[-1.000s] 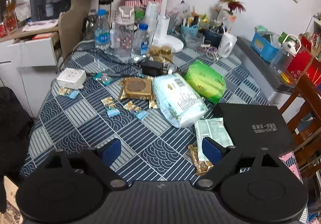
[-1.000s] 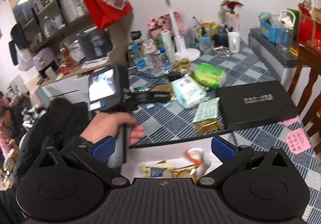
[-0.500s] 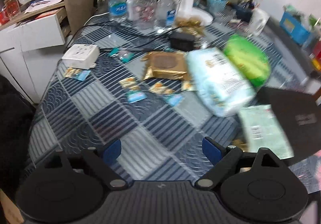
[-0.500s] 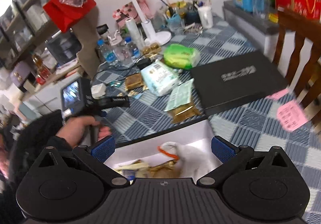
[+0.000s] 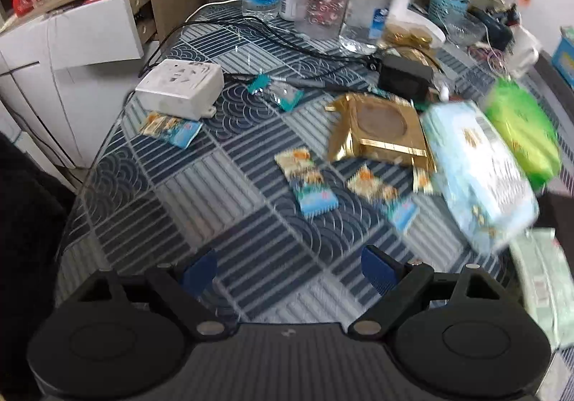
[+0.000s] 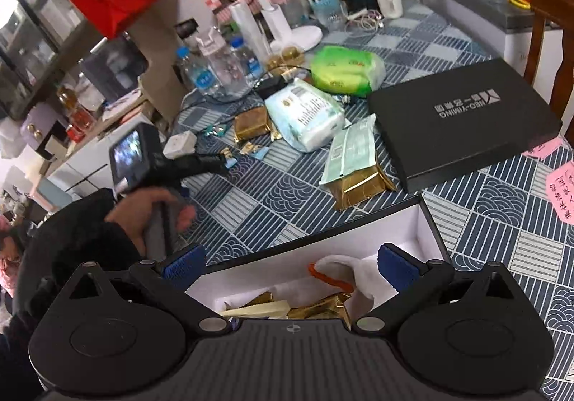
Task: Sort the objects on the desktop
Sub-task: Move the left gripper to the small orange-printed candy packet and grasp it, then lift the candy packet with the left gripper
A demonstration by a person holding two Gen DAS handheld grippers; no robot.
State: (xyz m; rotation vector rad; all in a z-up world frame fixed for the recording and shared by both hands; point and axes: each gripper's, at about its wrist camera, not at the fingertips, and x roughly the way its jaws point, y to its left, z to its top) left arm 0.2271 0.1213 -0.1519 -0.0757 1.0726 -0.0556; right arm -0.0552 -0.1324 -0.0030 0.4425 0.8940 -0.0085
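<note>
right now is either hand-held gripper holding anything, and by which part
Nothing is held. The left hand-held gripper and right hand-held gripper are both open, with only the tablecloth and the open box between their fingers.

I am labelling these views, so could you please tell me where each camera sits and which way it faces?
Left wrist: on the left gripper, low over the blue patterned tablecloth, facing small snack sachets; only its open fingers show.
Right wrist: on the right gripper, above the open white-lined box, facing across the table; a hand holding the left gripper shows.
Shared: pale blue tissue pack.
</note>
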